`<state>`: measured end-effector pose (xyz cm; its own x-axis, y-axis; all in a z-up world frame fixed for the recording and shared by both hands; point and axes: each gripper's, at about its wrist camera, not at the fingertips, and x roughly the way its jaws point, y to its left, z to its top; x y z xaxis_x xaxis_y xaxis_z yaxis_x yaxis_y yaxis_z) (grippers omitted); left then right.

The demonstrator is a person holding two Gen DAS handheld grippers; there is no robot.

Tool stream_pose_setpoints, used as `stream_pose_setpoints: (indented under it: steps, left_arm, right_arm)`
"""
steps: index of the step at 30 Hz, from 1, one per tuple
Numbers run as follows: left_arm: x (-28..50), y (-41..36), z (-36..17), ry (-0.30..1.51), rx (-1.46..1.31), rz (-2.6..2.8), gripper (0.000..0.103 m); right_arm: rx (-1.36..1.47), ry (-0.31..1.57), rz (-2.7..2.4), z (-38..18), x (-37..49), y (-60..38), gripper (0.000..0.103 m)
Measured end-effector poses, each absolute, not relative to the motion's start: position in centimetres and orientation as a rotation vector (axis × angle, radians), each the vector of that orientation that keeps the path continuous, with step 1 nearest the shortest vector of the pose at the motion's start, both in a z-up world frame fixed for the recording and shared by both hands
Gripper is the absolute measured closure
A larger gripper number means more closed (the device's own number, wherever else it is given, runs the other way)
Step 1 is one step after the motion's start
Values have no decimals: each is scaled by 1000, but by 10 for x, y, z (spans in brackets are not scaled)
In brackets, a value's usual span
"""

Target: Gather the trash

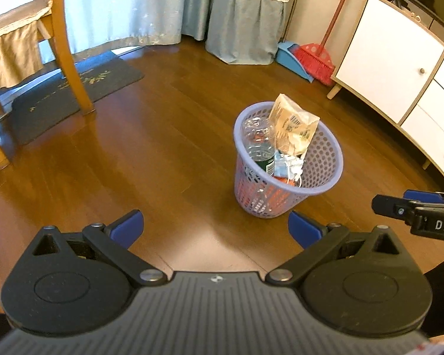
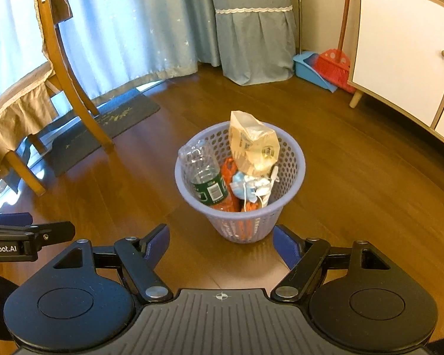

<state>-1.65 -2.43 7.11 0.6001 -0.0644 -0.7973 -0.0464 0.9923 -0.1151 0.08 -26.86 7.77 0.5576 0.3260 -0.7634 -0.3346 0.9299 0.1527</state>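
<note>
Both my grippers gape wide, empty: left gripper [image 1: 215, 230], right gripper [image 2: 220, 244]. Ahead on the floor stands the full basket [image 2: 290, 165], nearest and centred to my right one.

Inside the lavender basket [image 2: 284, 159], the orange wrapper [image 2: 228, 174] is mostly buried under the plastic bottle [image 2: 205, 177] and the crumpled face mask [image 2: 248, 188]. Behind the basket, the broom [image 1: 316, 59] loses its handle top past the frame, and the chair [image 1: 59, 29] left of it is cropped.
</note>
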Motion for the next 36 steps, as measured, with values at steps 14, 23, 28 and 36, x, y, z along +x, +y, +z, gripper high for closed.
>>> stream_pose_setpoints:
  steps: [14, 23, 28, 36]
  left_arm:
    - [-32, -29, 75, 904, -103, 38, 1]
    - [-31, -24, 67, 928, -108, 44, 1]
    - [-31, -24, 62, 942, -107, 47, 1]
    - [-30, -24, 54, 960, -96, 50, 1]
  right_arm:
    - [-76, 901, 406, 73, -11, -260, 29]
    - [-115, 928, 405, 67, -13, -249, 29]
    - [-130, 939, 403, 60, -13, -246, 29]
    - [-111, 935, 421, 60, -10, -241, 29]
